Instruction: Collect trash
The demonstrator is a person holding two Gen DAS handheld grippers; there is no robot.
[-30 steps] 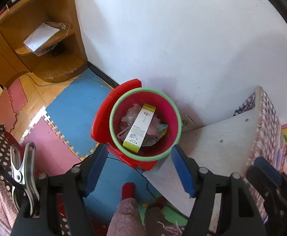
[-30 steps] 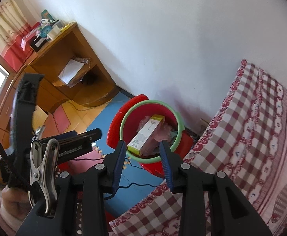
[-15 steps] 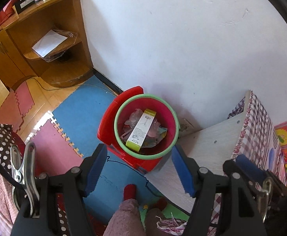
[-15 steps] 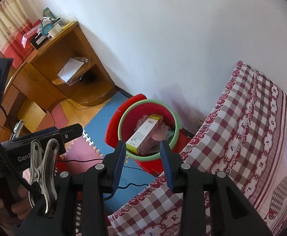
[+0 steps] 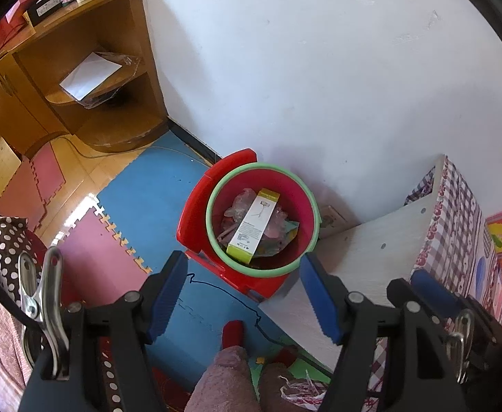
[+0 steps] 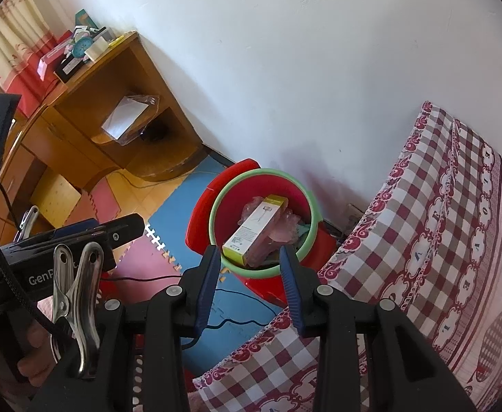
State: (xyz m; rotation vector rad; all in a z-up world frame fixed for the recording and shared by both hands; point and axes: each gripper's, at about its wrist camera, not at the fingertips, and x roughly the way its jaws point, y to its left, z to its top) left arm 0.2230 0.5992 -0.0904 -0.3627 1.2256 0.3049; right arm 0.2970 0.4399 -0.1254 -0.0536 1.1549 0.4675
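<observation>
A red bucket with a green rim stands on the floor against the white wall. In it lie a white and yellow carton and crumpled plastic wrappers. My left gripper is open and empty, held well above the bucket. My right gripper is open and empty, also above the bucket, near the bed edge. The left gripper also shows at the left of the right wrist view.
A red dustpan stands behind the bucket. A bed with a checked cover is at the right. A wooden corner shelf holds a paper. Foam floor mats, a black cable and slippered feet lie below.
Both grippers have lifted and drawn back from the bucket, which looks smaller now. Both stay open and empty.
</observation>
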